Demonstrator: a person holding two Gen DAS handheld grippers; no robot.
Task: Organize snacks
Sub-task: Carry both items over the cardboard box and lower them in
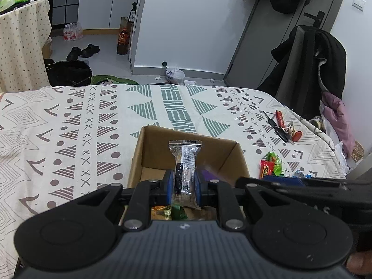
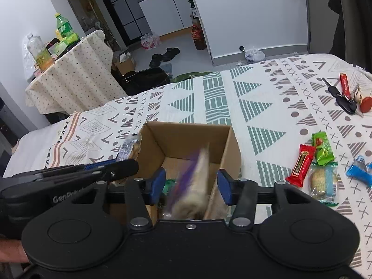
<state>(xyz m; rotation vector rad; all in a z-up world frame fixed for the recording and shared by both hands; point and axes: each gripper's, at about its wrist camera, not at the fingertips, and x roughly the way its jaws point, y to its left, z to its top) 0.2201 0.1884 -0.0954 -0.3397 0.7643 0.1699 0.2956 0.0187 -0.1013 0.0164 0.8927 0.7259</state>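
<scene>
A brown cardboard box (image 1: 148,148) (image 2: 186,137) stands open on the patterned bedspread (image 1: 69,125) (image 2: 267,97). My left gripper (image 1: 184,186) is shut on a clear-wrapped snack bar (image 1: 185,160), held upright over the box. My right gripper (image 2: 191,184) hangs open above the box; a purple-and-beige snack (image 2: 195,181) is blurred between its fingers and touches neither. Wrapped snacks lie in the box bottom (image 1: 171,212). Loose snacks lie to the right: a red one (image 2: 300,168), a green one (image 2: 323,148), a pale bar (image 2: 323,182), a blue one (image 2: 359,171).
A bunch of keys with a red tag (image 2: 346,97) (image 1: 282,127) lies at the far right of the bed. Beyond the bed are a black bin (image 1: 69,72), a cloth-covered table with bottles (image 2: 69,69), and a chair with a dark coat (image 1: 311,69).
</scene>
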